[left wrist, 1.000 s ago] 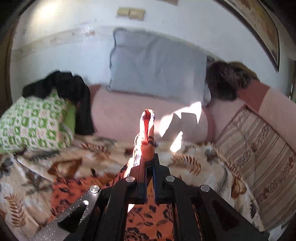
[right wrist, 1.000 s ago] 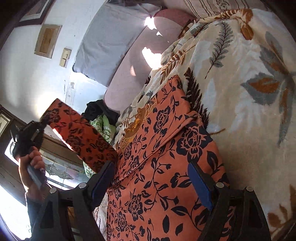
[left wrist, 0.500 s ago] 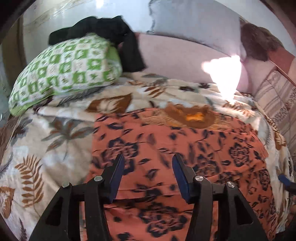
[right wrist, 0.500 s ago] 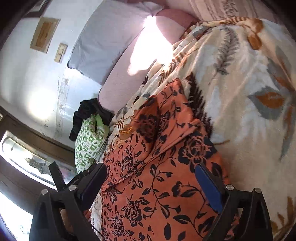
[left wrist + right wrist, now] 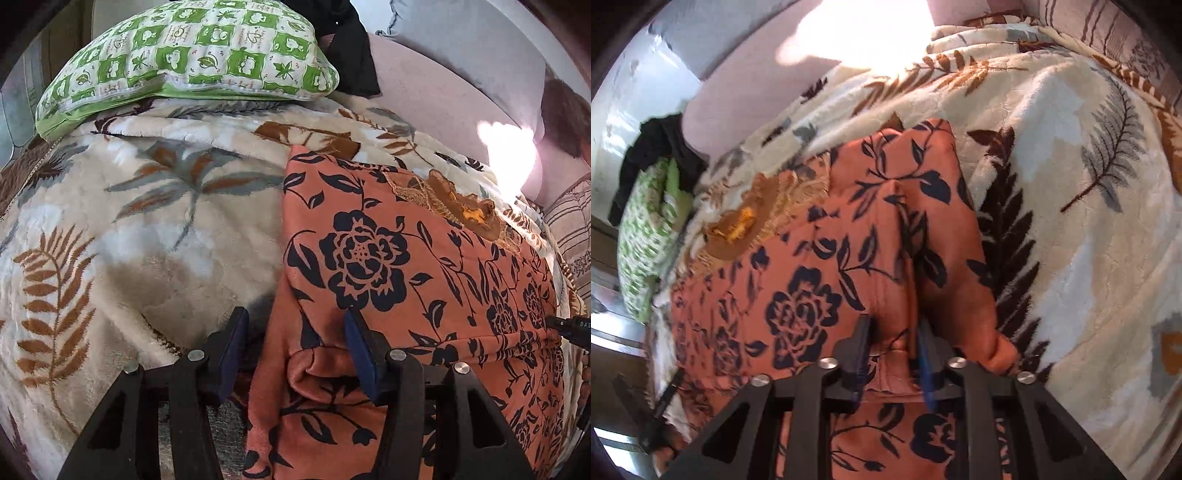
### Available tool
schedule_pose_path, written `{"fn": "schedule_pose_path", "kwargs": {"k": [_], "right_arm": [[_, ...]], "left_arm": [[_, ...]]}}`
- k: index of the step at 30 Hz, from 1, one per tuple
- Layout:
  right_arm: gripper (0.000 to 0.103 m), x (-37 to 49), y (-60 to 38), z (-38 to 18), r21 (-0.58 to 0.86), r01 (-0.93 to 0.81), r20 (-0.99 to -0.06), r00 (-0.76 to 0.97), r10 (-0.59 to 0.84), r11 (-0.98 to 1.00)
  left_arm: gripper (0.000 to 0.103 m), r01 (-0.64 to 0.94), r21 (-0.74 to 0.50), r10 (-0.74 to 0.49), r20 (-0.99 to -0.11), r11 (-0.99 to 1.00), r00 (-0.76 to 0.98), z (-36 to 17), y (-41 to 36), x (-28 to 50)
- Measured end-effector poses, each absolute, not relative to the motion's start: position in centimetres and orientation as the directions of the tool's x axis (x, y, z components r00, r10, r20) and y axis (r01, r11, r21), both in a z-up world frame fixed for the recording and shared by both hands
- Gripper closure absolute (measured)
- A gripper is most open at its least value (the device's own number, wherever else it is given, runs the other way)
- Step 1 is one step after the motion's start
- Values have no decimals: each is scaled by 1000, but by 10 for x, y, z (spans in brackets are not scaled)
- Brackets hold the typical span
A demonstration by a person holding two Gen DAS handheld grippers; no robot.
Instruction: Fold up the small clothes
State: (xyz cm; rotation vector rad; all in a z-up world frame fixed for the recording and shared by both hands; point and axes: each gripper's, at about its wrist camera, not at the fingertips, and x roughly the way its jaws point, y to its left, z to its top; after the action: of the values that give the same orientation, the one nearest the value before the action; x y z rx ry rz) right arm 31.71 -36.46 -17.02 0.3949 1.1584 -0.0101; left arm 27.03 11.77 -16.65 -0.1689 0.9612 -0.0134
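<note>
An orange garment with black flowers (image 5: 406,266) lies spread on a leaf-patterned blanket (image 5: 147,229). My left gripper (image 5: 295,343) is open, its jaws straddling the garment's near left edge, where the cloth is bunched. In the right wrist view the same garment (image 5: 812,295) lies on the blanket (image 5: 1071,221). My right gripper (image 5: 894,350) is shut on a raised fold of the garment at its right side. The left gripper's tip shows at the far left of that view (image 5: 661,406).
A green and white checked pillow (image 5: 192,55) and a black cloth (image 5: 351,55) lie at the head of the bed. A pink bolster (image 5: 443,85) and a grey pillow (image 5: 480,37) lean on the wall. A striped cushion (image 5: 569,229) sits right.
My left gripper has let go of the garment's sleeve, come down and moved to the garment's left edge. My right gripper has closed on a fold of the garment.
</note>
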Motion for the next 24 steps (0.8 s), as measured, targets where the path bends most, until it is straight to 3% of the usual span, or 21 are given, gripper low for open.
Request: {"fn": "schedule_pose_path", "kwargs": {"k": [4, 7, 11, 15, 17, 24], "right_arm": [[69, 312, -351, -146, 99, 184, -899, 439, 8, 978], [25, 306, -345, -120, 141, 167, -837, 546, 28, 976], [25, 331, -341, -122, 361, 63, -794, 545, 271, 930], [26, 365, -378, -170, 521, 178, -778, 500, 380, 835], [26, 358, -395, -172, 634, 209, -708, 543, 451, 745], [21, 264, -383, -113, 609, 73, -648, 620, 443, 790]], "left_arm": [[49, -67, -77, -22, -804, 995, 595, -159, 117, 271], [45, -58, -22, 13, -838, 998, 545, -175, 115, 277], [45, -53, 14, 41, -829, 998, 557, -171, 111, 275], [45, -66, -3, 34, -833, 998, 552, -170, 113, 275], [45, -68, -12, 28, -824, 998, 565, -163, 113, 271], [44, -93, -70, 6, -764, 993, 645, -121, 123, 210]]}}
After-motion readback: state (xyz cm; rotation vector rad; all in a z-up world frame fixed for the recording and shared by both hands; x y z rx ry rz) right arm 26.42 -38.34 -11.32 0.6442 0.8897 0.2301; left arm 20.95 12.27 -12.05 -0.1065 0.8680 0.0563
